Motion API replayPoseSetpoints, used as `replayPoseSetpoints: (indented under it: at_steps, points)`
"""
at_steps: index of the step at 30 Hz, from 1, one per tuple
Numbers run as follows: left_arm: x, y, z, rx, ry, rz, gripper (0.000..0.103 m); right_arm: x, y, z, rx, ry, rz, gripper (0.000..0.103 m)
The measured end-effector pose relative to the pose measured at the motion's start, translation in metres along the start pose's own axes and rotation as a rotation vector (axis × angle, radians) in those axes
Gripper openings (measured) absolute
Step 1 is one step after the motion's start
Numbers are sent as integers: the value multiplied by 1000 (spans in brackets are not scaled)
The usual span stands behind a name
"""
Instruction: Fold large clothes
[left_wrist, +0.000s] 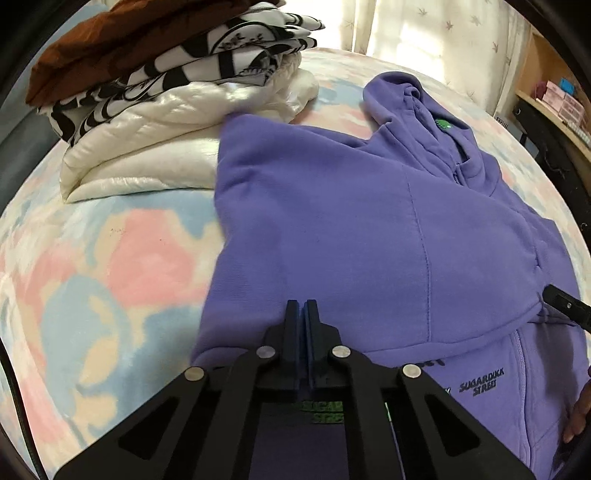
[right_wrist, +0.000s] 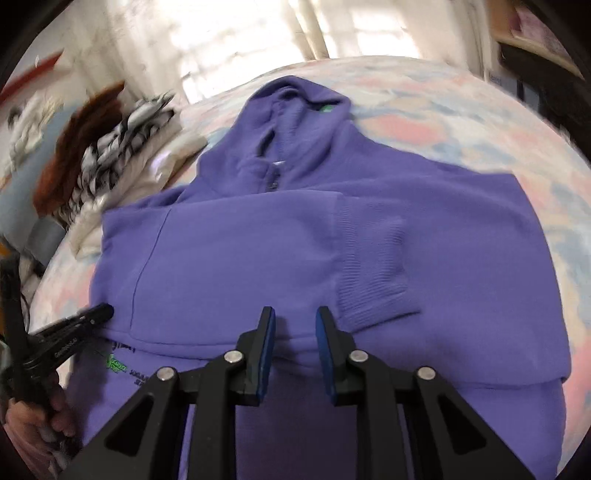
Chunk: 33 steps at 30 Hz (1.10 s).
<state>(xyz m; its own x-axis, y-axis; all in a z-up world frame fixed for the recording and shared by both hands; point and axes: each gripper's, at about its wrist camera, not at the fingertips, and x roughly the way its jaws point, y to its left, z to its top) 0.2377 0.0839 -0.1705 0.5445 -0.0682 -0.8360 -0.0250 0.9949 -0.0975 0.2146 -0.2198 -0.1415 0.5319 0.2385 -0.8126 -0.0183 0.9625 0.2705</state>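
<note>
A purple zip hoodie (left_wrist: 369, 229) lies front-up on the pastel bed cover, hood toward the window, with both sleeves folded across the chest. It also shows in the right wrist view (right_wrist: 295, 240), where a ribbed cuff (right_wrist: 373, 273) lies on top. My left gripper (left_wrist: 303, 308) is shut and empty above the hoodie's left side. Its fingers also show in the right wrist view (right_wrist: 92, 314). My right gripper (right_wrist: 295, 314) is open and empty just above the folded sleeves. One of its fingertips shows in the left wrist view (left_wrist: 554, 295).
A stack of folded clothes (left_wrist: 177, 92) sits at the back left of the bed: white puffy jacket, black-and-white print, brown garment on top. The pastel bed cover (left_wrist: 92, 277) spreads around the hoodie. Wooden shelves (left_wrist: 554, 99) stand at the right, curtains behind.
</note>
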Motion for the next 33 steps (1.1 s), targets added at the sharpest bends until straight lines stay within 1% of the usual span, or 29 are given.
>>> replayPoseSetpoints:
  at_steps: [1,2,4,7,8,10,12,14,16,19,23,25,29,33]
  points:
    - [0,2,-1,-8,5,-15,3,-4,-6,-1,11,1,-61,20]
    - [-3,5,-2,-21,10,-26,3,-8,-12,-3,14,-2,-85,20]
    - [-6,8,-3,-42,15,-44,3,-17,-21,-7,53,3,-46,20]
    - [-19,1,-8,-41,4,-36,7,-32,-25,-16,88,-7,-12,20]
    - [-23,-1,-9,-36,3,-33,11,-37,-23,-18,86,-13,-11,20]
    - [-33,-5,-13,-25,0,-24,23,-48,-17,-25,75,-25,-10,20]
    - [-46,-8,-18,-19,-12,-8,47,-58,-15,-31,76,-29,5,20]
    - [-66,-10,-27,-6,-43,10,54,-73,-10,-38,78,-46,29,21]
    - [-82,-14,-33,11,-59,19,54,-88,-5,-44,81,-67,51,22]
    - [-109,-14,-47,20,-78,27,55,-111,1,-56,82,-97,72,30]
    - [-147,-11,-71,22,-114,37,64,-144,12,-77,58,-139,88,42]
    - [-167,-8,-85,20,-133,45,66,-158,17,-89,49,-156,91,47]
    - [-192,0,-110,1,-156,55,68,-177,22,-110,33,-161,110,49]
    - [-205,10,-138,-19,-148,43,68,-191,23,-133,20,-151,112,49]
